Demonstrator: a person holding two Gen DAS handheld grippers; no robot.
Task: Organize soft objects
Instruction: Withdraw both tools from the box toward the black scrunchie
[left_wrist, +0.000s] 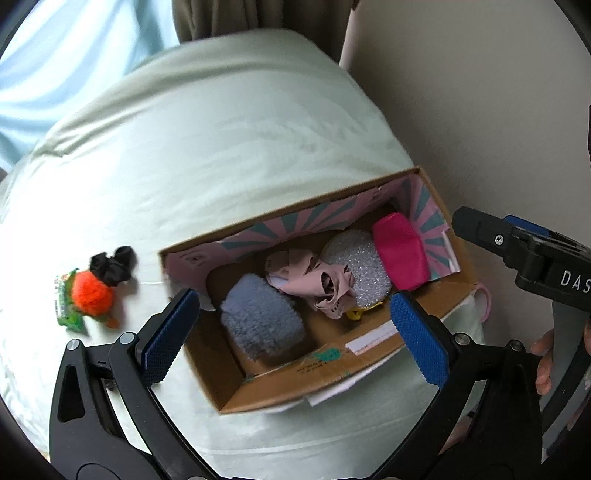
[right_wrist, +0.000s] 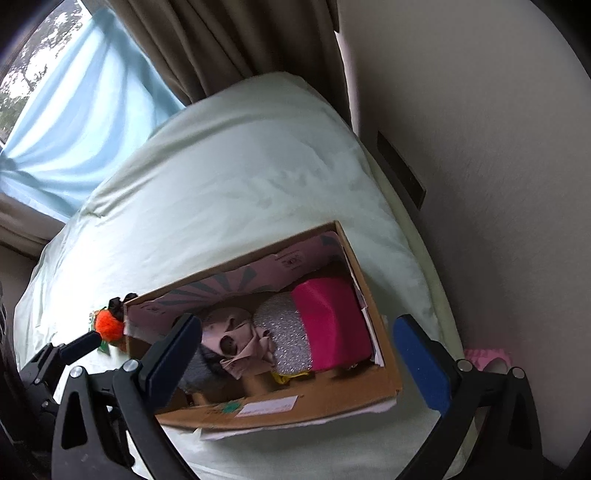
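Both tools hung over the bed with their blue-padded fingers spread wide and nothing between them. From its own camera, the left tool (left_wrist: 295, 332) hovered above the near end of the cardboard box (left_wrist: 280, 384), its pads framing the open top. The right tool (right_wrist: 299, 360) stood released in the same way above the box (right_wrist: 325, 406), and its black body also showed at the right edge of the left camera's view.

The box lay on the pale green bedcover (left_wrist: 207, 140), close to the bed's right edge beside the wall (right_wrist: 480, 147). Its inner walls carried a pink and teal sunburst print. Inside, from the near end to the far end, sat a fuzzy grey-blue pad (left_wrist: 262, 321), a crumpled pale pink cloth (left_wrist: 317, 286), a round silvery scrubber (left_wrist: 360, 267) and a bright magenta pouch (left_wrist: 399, 251). The pink cloth lay partly over the scrubber, and the magenta pouch rested against the box's far end wall. A bit of something yellow (right_wrist: 291, 376) peeked from under the scrubber; I could not tell what it was.

Outside the box, on the bedcover to its left, lay an orange pom-pom (left_wrist: 90, 297) touching a black scrunchie (left_wrist: 112, 267), with a green wrapper (left_wrist: 66, 310) under the pom-pom. Brown curtains (right_wrist: 229, 48) and a light blue one (right_wrist: 85, 122) hung beyond the bed.
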